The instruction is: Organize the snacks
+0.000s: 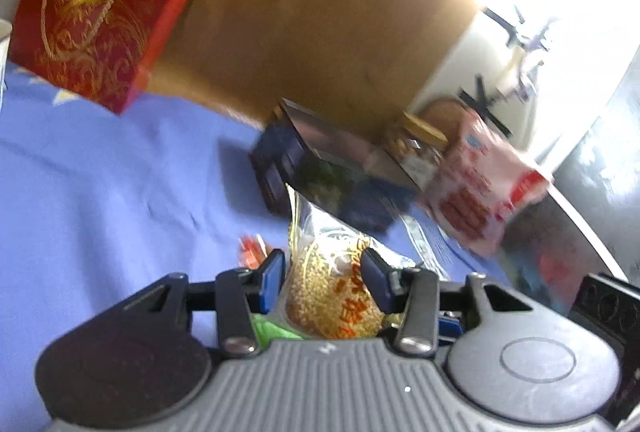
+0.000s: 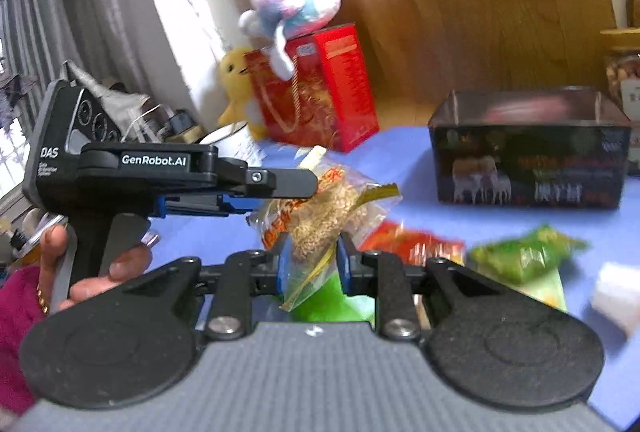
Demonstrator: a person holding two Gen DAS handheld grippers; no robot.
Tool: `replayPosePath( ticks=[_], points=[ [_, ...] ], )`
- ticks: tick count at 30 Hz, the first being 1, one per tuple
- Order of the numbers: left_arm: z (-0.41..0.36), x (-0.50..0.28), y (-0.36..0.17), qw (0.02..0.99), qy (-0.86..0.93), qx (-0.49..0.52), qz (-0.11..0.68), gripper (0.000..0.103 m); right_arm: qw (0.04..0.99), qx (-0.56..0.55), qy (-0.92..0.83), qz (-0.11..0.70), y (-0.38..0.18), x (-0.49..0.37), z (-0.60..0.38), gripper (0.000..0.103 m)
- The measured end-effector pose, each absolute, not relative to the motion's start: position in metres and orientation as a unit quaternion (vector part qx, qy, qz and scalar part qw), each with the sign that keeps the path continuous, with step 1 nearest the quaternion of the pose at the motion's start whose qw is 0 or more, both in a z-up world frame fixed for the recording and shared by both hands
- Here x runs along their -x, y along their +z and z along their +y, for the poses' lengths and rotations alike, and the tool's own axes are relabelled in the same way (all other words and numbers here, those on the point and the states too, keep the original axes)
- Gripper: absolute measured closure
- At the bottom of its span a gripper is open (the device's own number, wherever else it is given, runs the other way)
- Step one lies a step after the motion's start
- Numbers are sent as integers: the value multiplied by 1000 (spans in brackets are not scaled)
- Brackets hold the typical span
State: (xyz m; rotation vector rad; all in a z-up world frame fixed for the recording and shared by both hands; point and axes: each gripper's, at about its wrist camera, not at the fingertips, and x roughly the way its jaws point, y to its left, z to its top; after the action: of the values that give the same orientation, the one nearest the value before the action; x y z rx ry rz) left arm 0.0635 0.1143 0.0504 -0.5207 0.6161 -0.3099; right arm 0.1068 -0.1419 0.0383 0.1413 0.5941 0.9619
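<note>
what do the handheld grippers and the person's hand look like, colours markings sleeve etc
Each gripper has a ribbed grey body, two round black discs, black linkage arms with silver rivets and blue pads: the right gripper and the left gripper. Side on, the left one is black with a pistol grip, white "GenRobot.AI" and "DAS" lettering. The left hand wears a gold ring and a magenta sleeve.

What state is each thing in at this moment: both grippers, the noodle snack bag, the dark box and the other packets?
Left gripper: shut on the noodle snack bag.
Right gripper: shut on the same bag.
Noodle snack bag: held by both grippers, sealed.
Dark box: open-topped, upright on the blue cloth.
Green packet: lying on the cloth.
Red packet: lying on the cloth.
Red gift bag: upright.
</note>
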Motion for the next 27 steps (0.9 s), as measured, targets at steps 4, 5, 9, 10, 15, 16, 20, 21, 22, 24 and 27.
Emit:
replayPosePath(
  ticks=[4,5,9,10,15,16,20,21,22,24,27],
  points=[
    [87,-41,40,895,-176,245,327,63,828,-71,465,306,30,-80,-173,76],
    [80,-36,37,892,-183,242,334,63,825,-76,464,314,29,-77,-177,76],
    [50,-21,22,879,-208,219,370,63,823,-118,439,339,17,-60,-209,76],
    [43,-17,17,875,-213,213,378,63,825,-131,430,344,14,-57,-216,76],
    [20,-3,7,868,-225,193,397,62,834,-159,389,358,4,-45,-241,72],
    [18,-2,8,869,-225,189,398,61,837,-162,382,358,3,-44,-242,69],
    [15,-1,9,868,-220,187,403,58,846,-167,371,343,6,-40,-249,68],
    [16,0,9,869,-217,188,404,56,849,-167,370,337,7,-38,-252,67],
    [18,2,10,868,-216,191,404,55,851,-167,372,332,8,-37,-254,61],
    [22,4,12,870,-215,195,400,45,854,-167,376,319,11,-32,-260,52],
    [30,11,17,874,-221,197,385,33,857,-155,385,305,14,-29,-263,43]
  ],
)
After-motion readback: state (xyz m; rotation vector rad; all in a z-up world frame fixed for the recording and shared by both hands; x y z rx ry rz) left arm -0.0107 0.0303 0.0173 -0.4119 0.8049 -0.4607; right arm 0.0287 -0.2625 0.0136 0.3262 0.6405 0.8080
